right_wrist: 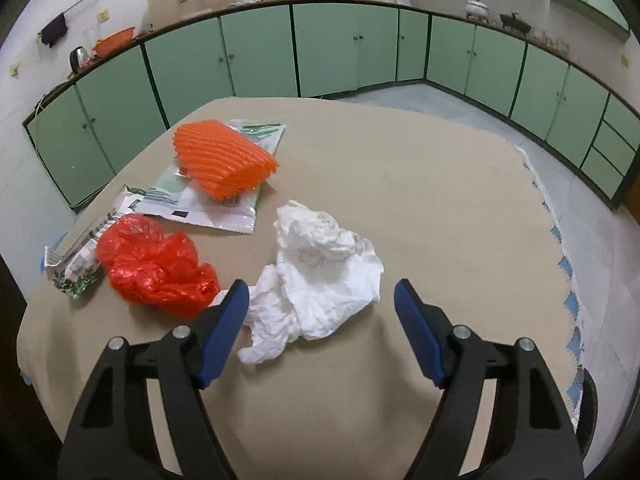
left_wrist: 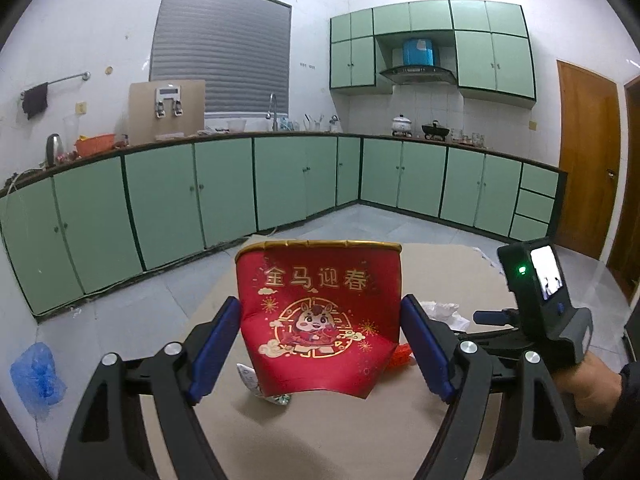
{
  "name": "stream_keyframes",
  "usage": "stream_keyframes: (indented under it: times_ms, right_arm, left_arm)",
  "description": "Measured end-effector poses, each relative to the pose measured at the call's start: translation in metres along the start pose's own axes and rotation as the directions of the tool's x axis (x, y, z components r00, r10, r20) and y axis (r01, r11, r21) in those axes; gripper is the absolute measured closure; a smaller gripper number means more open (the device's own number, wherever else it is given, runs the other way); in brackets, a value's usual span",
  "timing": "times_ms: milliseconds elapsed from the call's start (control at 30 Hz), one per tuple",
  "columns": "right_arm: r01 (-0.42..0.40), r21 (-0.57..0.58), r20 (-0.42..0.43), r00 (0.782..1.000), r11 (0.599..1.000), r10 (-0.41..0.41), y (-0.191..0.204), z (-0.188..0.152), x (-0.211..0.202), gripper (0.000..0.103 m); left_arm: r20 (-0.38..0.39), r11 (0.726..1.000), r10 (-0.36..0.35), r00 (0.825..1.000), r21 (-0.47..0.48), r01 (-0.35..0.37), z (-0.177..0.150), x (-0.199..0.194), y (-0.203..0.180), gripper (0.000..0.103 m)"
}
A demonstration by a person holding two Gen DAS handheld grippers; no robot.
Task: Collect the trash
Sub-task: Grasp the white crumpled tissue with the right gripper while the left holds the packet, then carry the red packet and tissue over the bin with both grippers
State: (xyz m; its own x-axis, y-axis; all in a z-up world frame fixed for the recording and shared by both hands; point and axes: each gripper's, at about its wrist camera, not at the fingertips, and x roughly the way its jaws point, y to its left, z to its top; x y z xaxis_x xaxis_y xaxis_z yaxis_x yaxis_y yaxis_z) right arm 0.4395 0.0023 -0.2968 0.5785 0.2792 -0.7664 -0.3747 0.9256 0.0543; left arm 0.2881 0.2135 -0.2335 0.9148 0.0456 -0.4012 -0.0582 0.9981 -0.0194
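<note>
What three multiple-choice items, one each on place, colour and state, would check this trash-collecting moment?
1. Where does the crumpled white paper lie?
A. On the counter
B. On the table, just ahead of the right gripper
C. On the floor

2. What colour is the crumpled plastic bag beside that paper?
A. Red
B. Blue
C. Black

3. What is the left gripper doing?
A. Standing empty
B. Clamped on a kettle
C. Holding a red paper bag with a gold rim between its pads

Answers: B, the paper sits on the tan table between the open jaws, untouched; A, it is bright red; C, both blue pads press the bag's sides.
</note>
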Motion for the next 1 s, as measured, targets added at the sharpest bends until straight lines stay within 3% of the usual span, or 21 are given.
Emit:
stream_keyframes:
  times_ms: [467,500,533,600,633,700,1000]
  right_arm:
    - [0.014,-0.018,-0.013,1.0,1.0,-0.014,0.005,0.001,0.01,0.031]
    - [0.015,-0.022,-0.025,1.0,1.0,-0.016,0.005,0.001,0.013,0.039]
    - [0.011,-0.029,-0.045,0.999,1.0,-0.012,0.006,0.0,0.017,0.054]
    - [-0.012,-0.028,-0.055,0.998,1.0,0.011,0.005,-0.001,0.02,0.064]
    - [-0.023,-0.028,-0.054,0.998,0.999,0.021,0.004,-0.001,0.018,0.077]
    - [-0.04,-0.02,-0.054,0.998,0.999,0.039,0.003,0.0,0.012,0.091]
    - [-0.083,0.018,0.027,0.996,0.996,0.082,-0.024,-0.011,-0.063,0.094]
  left_arm:
    - [-0.077,1.0,-0.007,0.997,-0.001,0.007,-0.007,0.074,0.012,0.024]
    - [-0.079,1.0,-0.008,0.997,-0.004,0.008,-0.008,0.075,0.012,0.024]
    - [-0.079,1.0,-0.009,0.997,-0.005,0.009,-0.008,0.076,0.012,0.024]
    - [-0.081,1.0,-0.005,0.997,0.0,0.005,-0.011,0.075,0.008,0.024]
    - [-0.085,1.0,-0.006,0.996,0.002,0.006,-0.012,0.075,0.006,0.024]
    - [-0.087,1.0,-0.006,0.996,0.006,0.007,-0.013,0.075,0.005,0.024]
    - [-0.074,0.999,-0.036,0.997,0.026,0.038,0.002,0.057,-0.018,0.023]
